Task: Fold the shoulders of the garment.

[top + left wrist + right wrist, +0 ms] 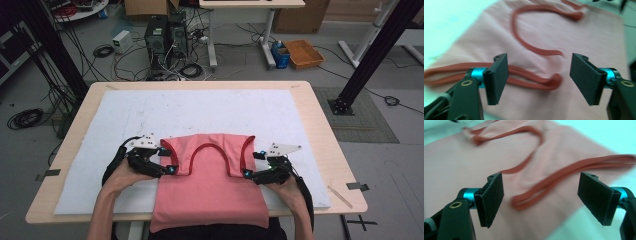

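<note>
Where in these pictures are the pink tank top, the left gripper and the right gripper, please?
pink tank top (210,187): high view, middle of its folded body.
left gripper (537,78): left gripper view, midway between its open jaws.
right gripper (540,200): right gripper view, midway between its open jaws.

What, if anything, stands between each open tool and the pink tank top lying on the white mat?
Nothing visible does. The left tool sits at the edge of the pink tank top by its folded strap, jaws open over the cloth. The right tool is likewise at the opposite edge, jaws open. Only the white mat lies beneath.
</note>
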Tool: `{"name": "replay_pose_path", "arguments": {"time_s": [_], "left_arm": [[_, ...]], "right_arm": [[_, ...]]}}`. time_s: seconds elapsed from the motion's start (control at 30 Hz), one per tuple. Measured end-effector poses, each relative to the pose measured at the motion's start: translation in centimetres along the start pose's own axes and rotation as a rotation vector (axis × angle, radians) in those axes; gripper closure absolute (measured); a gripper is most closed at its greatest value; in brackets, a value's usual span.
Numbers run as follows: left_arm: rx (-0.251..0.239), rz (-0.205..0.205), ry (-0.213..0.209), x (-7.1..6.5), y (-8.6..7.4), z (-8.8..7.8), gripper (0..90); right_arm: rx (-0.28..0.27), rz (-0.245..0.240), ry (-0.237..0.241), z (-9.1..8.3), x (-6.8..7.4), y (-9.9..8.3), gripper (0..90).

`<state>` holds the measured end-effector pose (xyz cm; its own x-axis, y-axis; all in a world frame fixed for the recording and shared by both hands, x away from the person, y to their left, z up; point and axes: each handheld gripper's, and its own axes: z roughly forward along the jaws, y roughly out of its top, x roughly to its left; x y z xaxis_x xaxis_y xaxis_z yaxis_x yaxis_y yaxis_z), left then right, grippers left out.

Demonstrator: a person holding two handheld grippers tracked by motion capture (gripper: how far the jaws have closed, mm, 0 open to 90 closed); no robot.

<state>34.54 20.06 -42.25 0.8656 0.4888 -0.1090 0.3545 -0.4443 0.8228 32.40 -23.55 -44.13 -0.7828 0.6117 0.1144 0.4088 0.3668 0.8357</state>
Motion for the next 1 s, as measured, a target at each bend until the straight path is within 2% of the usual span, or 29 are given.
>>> {"name": "replay_pose_path", "arguments": {"time_s": [0.13, 0.23, 0.37, 0.47, 0.57, 0.63, 0.67, 0.7, 0.8, 0.87, 1.0], "left_arm": [[-0.044, 0.007, 0.116, 1.0, -0.3, -0.5, 28.8], [-0.078, -0.012, 0.185, 1.7, -0.7, -0.7, 28.8], [-0.111, -0.029, 0.239, 2.2, -1.4, -0.9, 28.8], [-0.114, -0.037, 0.278, 2.5, -1.6, -0.9, 28.8], [-0.144, -0.054, 0.299, 2.7, -1.6, -1.0, 28.8], [-0.201, -0.063, 0.314, 2.8, -1.9, -1.2, 28.8], [-0.23, -0.081, 0.319, 2.9, -2.2, -1.2, 28.8], [-0.23, -0.081, 0.319, 2.9, -2.2, -1.2, 28.8], [-0.22, -0.114, 0.342, 3.4, -3.0, -1.2, 28.8], [-0.217, -0.134, 0.344, 3.6, -3.3, -1.1, 28.8], [-0.213, -0.13, 0.346, 3.6, -3.3, -1.1, 28.8]], "right_arm": [[-0.029, 0.015, -0.085, -0.3, -1.2, -0.1, 20.3], [-0.042, 0.032, -0.148, -0.2, -2.0, -0.4, 20.3], [-0.057, 0.063, -0.185, -0.4, -2.8, -0.6, 20.4], [-0.068, 0.056, -0.249, -0.5, -3.1, -0.6, 20.4], [-0.095, 0.055, -0.284, -0.6, -3.5, -0.6, 20.4], [-0.101, 0.075, -0.291, -0.7, -3.6, -0.7, 20.4], [-0.112, 0.073, -0.3, -0.7, -3.5, -0.8, 20.4], [-0.112, 0.073, -0.3, -0.7, -3.5, -0.8, 20.4], [-0.152, 0.06, -0.326, -1.0, -3.3, -1.0, 20.8], [-0.16, 0.058, -0.328, -1.1, -3.2, -1.1, 21.8], [-0.164, 0.069, -0.324, -1.1, -3.3, -1.1, 22.0]]}}
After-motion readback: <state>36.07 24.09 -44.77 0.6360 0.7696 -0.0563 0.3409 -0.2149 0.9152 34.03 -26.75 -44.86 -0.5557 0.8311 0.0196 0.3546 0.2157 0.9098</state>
